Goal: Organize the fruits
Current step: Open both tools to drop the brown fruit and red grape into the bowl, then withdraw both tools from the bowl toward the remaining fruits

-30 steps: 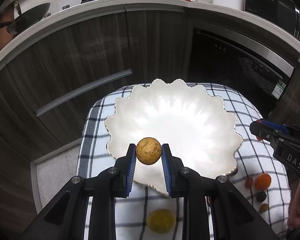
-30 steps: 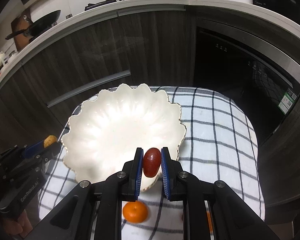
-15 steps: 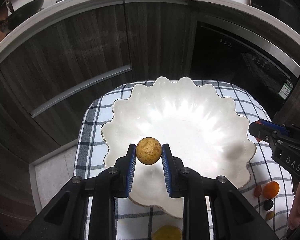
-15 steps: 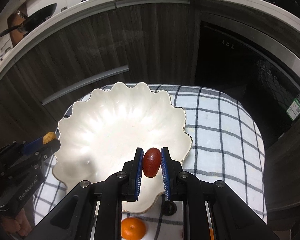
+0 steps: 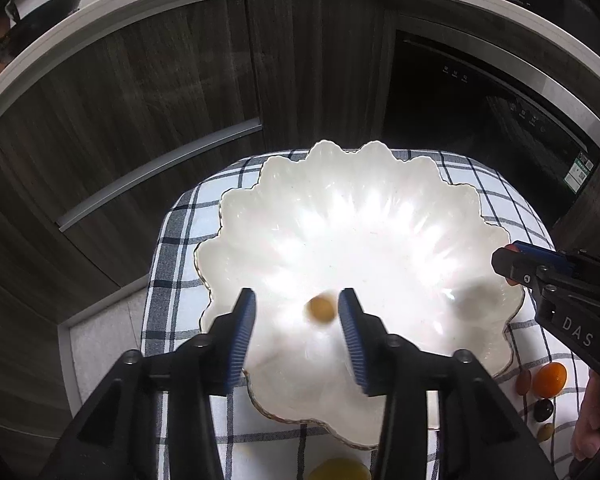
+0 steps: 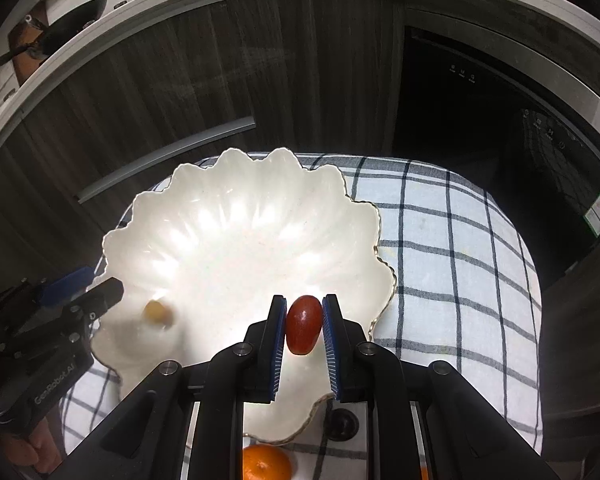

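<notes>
**Left tongs releasing fruit into bowl; right tongs loaded and waiting**

The left tongs (image 5: 296,316) are opening. Their blue pads stand clear on both sides of the small yellow-brown fruit (image 5: 320,309), which shows blurred between them against the floor of the white scalloped bowl (image 5: 380,184). I judge it dropped there deliberately, low and well inside the rim, so it settles rather than bounces out.

The right tongs (image 6: 303,326) are pinched on a red oval fruit (image 6: 304,324), held lengthwise over the bowl's 5 o'clock edge. It appears staged as the next deposit.

The bowl sits on a checked cloth (image 6: 452,248) covering the table. Unsorted fruit remains on the cloth outside the bowl: an orange fruit (image 6: 266,462) at 6 o'clock in the right view, and another orange fruit (image 5: 549,378) with dark small ones (image 5: 543,409) at 4 o'clock in the left view.
</notes>
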`<state>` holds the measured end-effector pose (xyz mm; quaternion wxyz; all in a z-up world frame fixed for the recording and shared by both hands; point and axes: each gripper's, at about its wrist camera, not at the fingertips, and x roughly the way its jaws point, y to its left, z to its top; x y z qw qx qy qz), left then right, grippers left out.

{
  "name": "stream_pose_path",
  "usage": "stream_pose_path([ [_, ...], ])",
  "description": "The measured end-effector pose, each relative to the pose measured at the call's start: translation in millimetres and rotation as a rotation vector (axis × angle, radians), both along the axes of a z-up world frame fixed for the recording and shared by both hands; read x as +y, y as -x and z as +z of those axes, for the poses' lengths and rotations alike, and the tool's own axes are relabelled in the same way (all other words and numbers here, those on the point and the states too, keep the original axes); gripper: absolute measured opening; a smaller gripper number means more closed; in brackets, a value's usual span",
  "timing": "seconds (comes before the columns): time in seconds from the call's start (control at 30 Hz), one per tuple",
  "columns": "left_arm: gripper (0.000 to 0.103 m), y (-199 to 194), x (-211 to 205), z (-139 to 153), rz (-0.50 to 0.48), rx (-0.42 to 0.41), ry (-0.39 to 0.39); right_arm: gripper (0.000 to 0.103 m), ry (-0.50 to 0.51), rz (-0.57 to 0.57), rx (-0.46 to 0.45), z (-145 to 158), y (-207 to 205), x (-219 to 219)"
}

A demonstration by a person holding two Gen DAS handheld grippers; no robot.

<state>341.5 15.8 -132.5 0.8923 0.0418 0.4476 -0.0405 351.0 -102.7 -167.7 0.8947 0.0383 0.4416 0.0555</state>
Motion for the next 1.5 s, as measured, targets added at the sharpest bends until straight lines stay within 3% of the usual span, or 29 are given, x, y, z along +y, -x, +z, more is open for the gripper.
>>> stream_pose_path([
  [0.07, 0.051, 0, 0, 1, 0.006, -0.003, -0.004, 0.021, -0.004, 0.002, 0.005, -1, -2, -1],
  [0.2, 0.061, 3, -2, 6, 0.010, -0.023, -0.016, 0.047, 0.008, -0.015, -0.017, 3, 0, -4],
  [0.33, 0.068, 5, -2, 13, 0.019, -0.038, -0.019, 0.058, 0.015, -0.038, -0.037, 11, 3, -8],
  [0.57, 0.076, 11, -4, 27, 0.028, -0.059, -0.007, 0.058, 0.015, -0.053, -0.066, 27, 8, -13],
  [1.0, 0.076, 31, -12, 59, 0.016, -0.100, 0.006, 0.058, 0.016, -0.077, -0.140, 60, 35, -23],
  [1.5, 0.076, 58, -33, 66, -0.014, -0.117, 0.009, 0.058, 0.022, -0.116, -0.160, 67, 66, -42],
])
